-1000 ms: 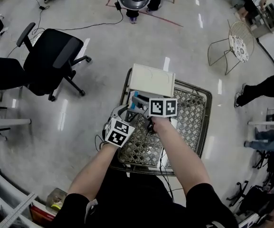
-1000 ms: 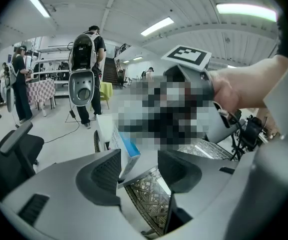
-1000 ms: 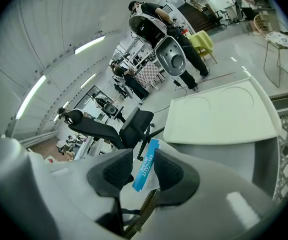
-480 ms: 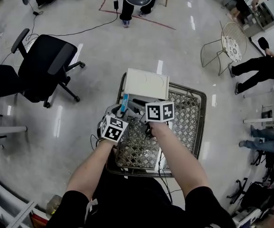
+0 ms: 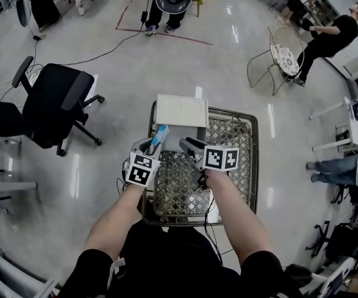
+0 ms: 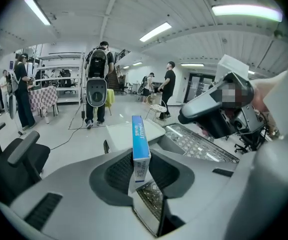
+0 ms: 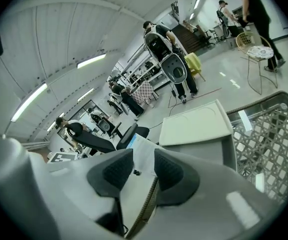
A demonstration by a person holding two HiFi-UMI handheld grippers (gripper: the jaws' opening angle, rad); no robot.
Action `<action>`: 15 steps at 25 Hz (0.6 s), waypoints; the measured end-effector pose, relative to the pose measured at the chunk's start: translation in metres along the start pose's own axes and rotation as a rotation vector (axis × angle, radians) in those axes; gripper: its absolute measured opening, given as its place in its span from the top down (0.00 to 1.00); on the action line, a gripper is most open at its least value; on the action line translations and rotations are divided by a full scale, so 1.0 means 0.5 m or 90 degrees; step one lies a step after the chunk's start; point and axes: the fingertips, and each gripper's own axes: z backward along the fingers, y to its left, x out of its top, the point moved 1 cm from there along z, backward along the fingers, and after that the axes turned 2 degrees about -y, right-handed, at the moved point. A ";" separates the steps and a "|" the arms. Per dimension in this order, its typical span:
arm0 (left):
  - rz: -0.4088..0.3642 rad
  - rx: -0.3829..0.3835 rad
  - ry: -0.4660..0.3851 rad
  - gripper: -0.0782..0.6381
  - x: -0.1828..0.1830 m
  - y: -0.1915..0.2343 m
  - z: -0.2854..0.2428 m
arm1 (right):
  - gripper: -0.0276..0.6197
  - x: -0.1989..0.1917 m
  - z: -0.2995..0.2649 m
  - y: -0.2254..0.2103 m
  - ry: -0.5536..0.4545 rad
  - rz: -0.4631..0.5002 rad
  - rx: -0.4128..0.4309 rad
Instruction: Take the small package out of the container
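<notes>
My left gripper (image 6: 141, 173), ribbed jaws closing, grips a thin blue-white boxy package (image 6: 140, 136) over the metal mesh basket (image 5: 254, 166); right gripper (image 7: 136, 171) narrowly apart.

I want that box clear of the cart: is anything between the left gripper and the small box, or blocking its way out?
Nothing visible does. The small box stands between the closing jaws of the left gripper, up above the cart near its left rim. The right gripper sits close beside it, not over it.
</notes>
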 end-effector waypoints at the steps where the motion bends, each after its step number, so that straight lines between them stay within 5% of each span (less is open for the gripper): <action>1: -0.002 -0.001 -0.008 0.76 0.010 -0.002 0.014 | 0.73 0.001 0.014 0.004 -0.011 -0.002 -0.002; 7: -0.003 0.000 -0.057 0.76 0.082 -0.019 0.099 | 0.73 0.029 0.107 0.046 -0.074 -0.004 0.010; 15: -0.020 0.058 -0.149 0.76 0.205 -0.054 0.254 | 0.74 0.112 0.275 0.122 -0.166 0.130 0.043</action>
